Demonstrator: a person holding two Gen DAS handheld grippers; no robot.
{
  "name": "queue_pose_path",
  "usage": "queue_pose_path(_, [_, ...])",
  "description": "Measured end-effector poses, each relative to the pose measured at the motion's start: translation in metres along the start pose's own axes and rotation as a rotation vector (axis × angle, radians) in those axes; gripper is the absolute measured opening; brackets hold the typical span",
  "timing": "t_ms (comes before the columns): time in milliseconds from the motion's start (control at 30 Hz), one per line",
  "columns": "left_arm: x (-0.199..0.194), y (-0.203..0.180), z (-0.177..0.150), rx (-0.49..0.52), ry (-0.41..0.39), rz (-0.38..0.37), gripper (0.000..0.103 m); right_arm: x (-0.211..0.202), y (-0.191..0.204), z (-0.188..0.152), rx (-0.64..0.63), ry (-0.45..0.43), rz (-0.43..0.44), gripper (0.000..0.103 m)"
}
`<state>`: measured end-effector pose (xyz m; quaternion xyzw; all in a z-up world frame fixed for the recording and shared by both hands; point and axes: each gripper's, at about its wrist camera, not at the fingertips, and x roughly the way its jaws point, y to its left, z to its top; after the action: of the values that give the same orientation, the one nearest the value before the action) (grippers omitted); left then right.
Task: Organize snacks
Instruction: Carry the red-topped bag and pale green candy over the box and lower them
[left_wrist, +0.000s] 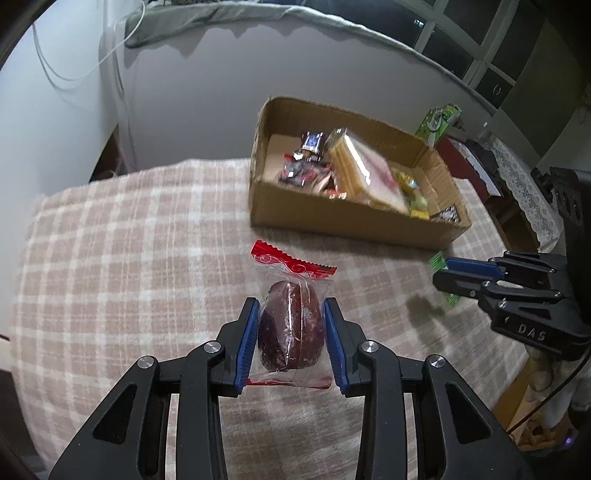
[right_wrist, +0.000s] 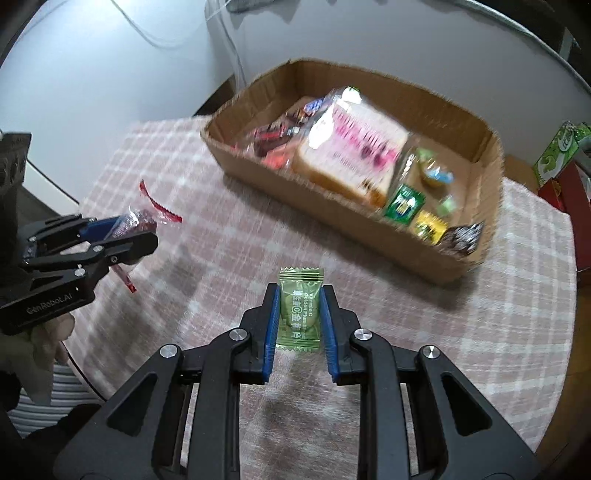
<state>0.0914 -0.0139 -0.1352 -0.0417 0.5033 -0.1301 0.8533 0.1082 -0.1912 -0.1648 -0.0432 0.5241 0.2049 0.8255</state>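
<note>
Left wrist view: left gripper (left_wrist: 291, 339) pinches a dark round cake in clear red-edged wrap (left_wrist: 290, 328), near the open brown cardboard box (left_wrist: 343, 218) of snacks on the checked cloth (left_wrist: 129, 258). Right gripper (right_wrist: 299, 321) pinches a green candy sachet (right_wrist: 300, 310) before that box.

Tongs: 2 (left_wrist: 291, 343) (right_wrist: 299, 325). Snacks out of box: 2 – 1 brown cake (left_wrist: 290, 328), 1 green candy (right_wrist: 300, 314). Cardboard box (right_wrist: 332, 192): 1. Bread pack (right_wrist: 351, 147) in box: 1. Small snacks in box: approx. 10, blurred.
</note>
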Motion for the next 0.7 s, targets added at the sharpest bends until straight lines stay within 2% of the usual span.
queue_pose_path(333, [-0.011, -0.014, 0.031, 0.049, -0.068, -0.017, 0.033, -0.038, -0.019, 0.027, 0.012, -0.098, -0.026, 0.022])
queue_pose_path(700, [0.007, -0.014, 0.082, 0.033, -0.091, -0.077, 0.033, -0.042, -0.043, 0.063, 0.015, -0.137, -0.084, 0.023])
